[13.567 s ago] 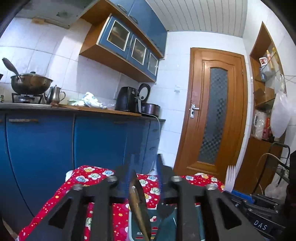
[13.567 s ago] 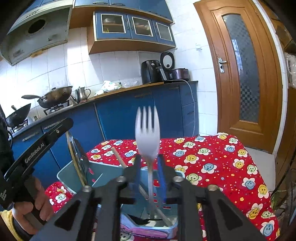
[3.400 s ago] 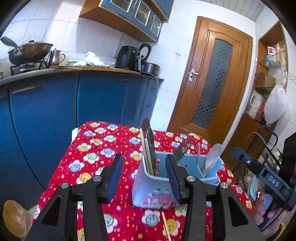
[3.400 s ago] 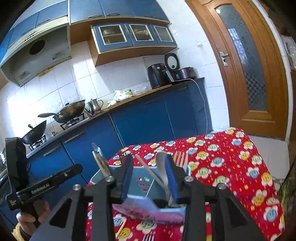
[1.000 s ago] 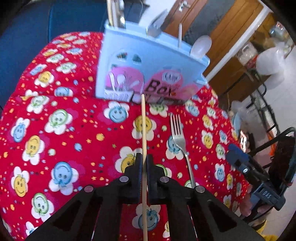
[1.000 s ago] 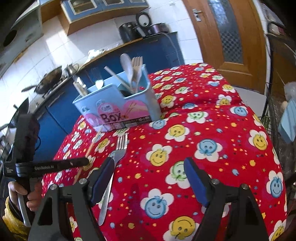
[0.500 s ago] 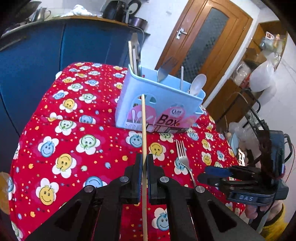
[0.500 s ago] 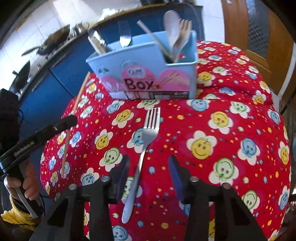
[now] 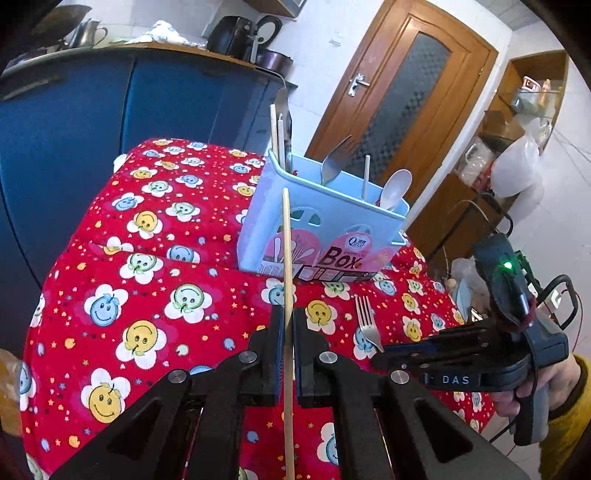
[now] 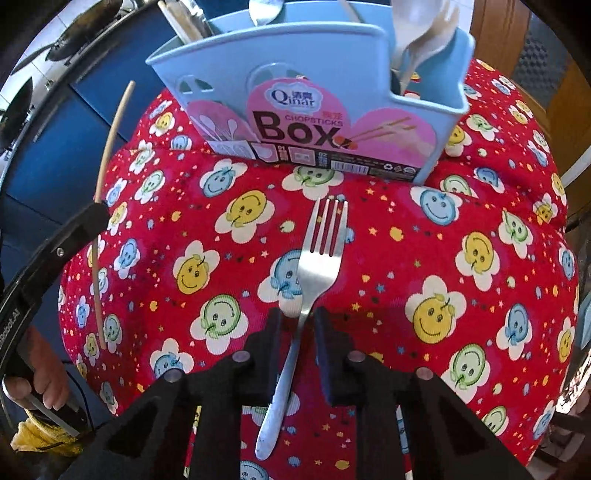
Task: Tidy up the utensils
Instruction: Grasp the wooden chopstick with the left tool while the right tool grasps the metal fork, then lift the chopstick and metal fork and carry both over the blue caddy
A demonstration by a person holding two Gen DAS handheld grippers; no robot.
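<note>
While the left tool (image 9: 289,325) pinches a chopstick (image 9: 286,254) before the utensil box (image 9: 325,229), the right tool (image 10: 297,325) straddles, spread, a fork (image 10: 314,266) lying there.

A wooden door (image 9: 399,110) with a frosted pane stands in a white tiled wall — blue cabinets (image 9: 110,110) to its left, open wooden shelves (image 9: 517,122) to its right, daylight throughout.

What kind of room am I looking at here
Most likely a home kitchen. Blue cabinets carry a counter with a metal kettle and a black appliance, and a chopsticks box of cutlery stands on a cloth-covered table.
</note>
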